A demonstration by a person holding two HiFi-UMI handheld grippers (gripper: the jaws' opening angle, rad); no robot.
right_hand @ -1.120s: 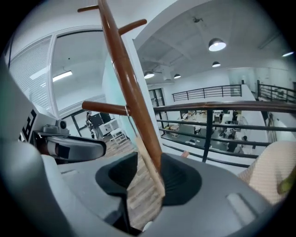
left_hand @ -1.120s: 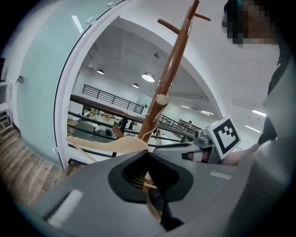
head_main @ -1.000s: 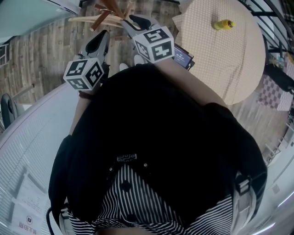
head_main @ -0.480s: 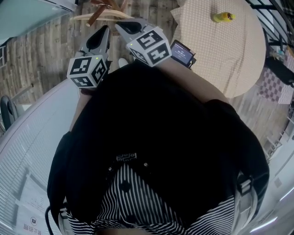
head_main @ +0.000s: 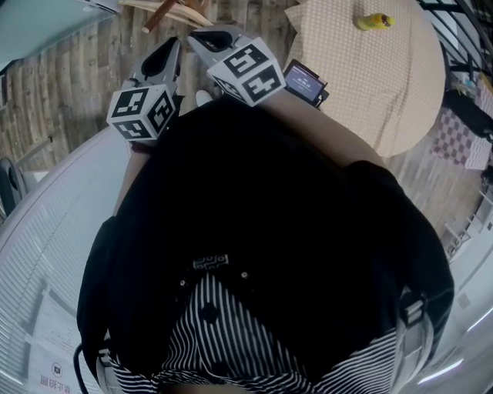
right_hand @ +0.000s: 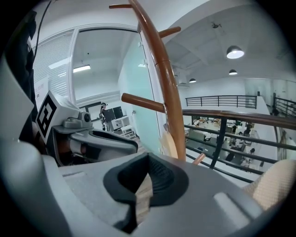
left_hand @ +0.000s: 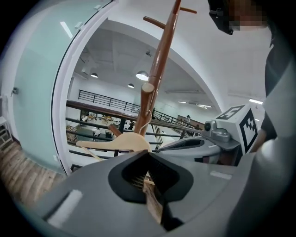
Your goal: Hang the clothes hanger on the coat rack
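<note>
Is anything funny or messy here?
Nothing really. The left gripper is shut on the wooden hanger by the coat rack. A small yellow thing lies alone on the round table; nothing is spilled or broken.

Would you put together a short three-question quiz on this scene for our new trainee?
1. True or false: the left gripper is open and empty.
2. What lies on the round table? A) a yellow object B) a red cup C) a book
3. In the head view, which gripper is nearer that table?
Key: 1 false, it is shut on the wooden hanger; 2 A; 3 the right gripper.
</note>
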